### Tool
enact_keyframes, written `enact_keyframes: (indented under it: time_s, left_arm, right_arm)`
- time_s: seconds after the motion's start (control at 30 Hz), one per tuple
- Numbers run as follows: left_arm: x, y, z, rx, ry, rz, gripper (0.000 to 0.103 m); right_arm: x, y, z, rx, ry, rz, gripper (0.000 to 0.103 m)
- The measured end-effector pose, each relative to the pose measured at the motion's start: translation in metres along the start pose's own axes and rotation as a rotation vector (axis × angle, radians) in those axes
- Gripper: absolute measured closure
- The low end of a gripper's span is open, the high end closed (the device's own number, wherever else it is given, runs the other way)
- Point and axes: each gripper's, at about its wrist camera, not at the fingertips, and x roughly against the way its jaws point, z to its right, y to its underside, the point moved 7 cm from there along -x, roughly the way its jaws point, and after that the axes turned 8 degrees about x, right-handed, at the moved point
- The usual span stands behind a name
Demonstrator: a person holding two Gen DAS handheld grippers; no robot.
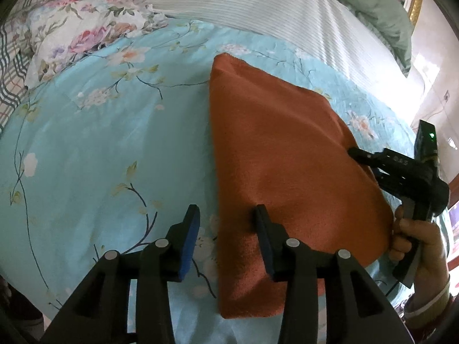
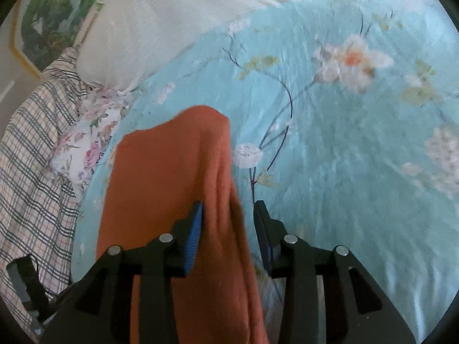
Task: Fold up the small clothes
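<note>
Left hand-held gripper (image 1: 226, 226): we see its two blue-padded fingers spread wide, low over the left edge of the orange cloth; one finger is over the cloth, the other over the bedsheet, and nothing is pinched.
Right hand-held gripper (image 2: 228, 223): its fingers are spread too, with a raised fold of the orange cloth (image 2: 178, 189) between them. We see a gap at the right finger, so it is not squeezing the cloth.
Right hand (image 1: 416, 246): in the left wrist view we see it holding the black handle at the cloth's right edge.
Orange cloth (image 1: 287, 149): it lies on the bed, folded over, with smooth edges.
Bedsheet (image 1: 100, 143): light blue with flowers and thin branches.
Flowered pillow (image 1: 86, 28): beyond the sheet, near a checked blanket (image 2: 31, 154).
White striped cover (image 1: 258, 3): past the cloth's far end.
</note>
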Motion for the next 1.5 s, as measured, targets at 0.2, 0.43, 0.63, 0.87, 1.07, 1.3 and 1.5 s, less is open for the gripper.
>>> enact_keyframes:
  time_s: [0.2, 0.43, 0.63, 0.87, 1.07, 1.3, 1.5]
  left_arm:
    - [0.006, 0.005, 0.000, 0.022, -0.013, 0.010, 0.061]
    - [0.029, 0.032, 0.002, 0.006, -0.044, 0.023, 0.029]
    - [0.045, 0.061, -0.015, 0.030, -0.078, 0.004, 0.020]
    - [0.050, 0.098, -0.005, -0.133, -0.200, 0.008, 0.020]
    - [0.063, 0.109, 0.011, -0.206, -0.171, 0.019, 0.020]
    - [0.096, 0.090, 0.028, -0.283, -0.186, 0.113, 0.017]
    - [0.109, 0.079, 0.034, -0.307, -0.201, 0.151, 0.014]
  right_arm:
    - [0.043, 0.020, -0.034, 0.106, -0.027, 0.029, 0.048]
    - [0.066, 0.065, -0.048, 0.206, 0.000, -0.017, 0.024]
    - [0.083, 0.106, -0.048, 0.294, 0.049, -0.071, 0.012]
    - [0.088, 0.151, -0.052, 0.386, 0.080, -0.157, 0.006]
    - [0.100, 0.151, -0.057, 0.413, 0.084, -0.153, 0.006]
    - [0.115, 0.142, -0.081, 0.463, 0.037, -0.146, 0.001]
    - [0.119, 0.130, -0.089, 0.501, 0.045, -0.126, 0.001]
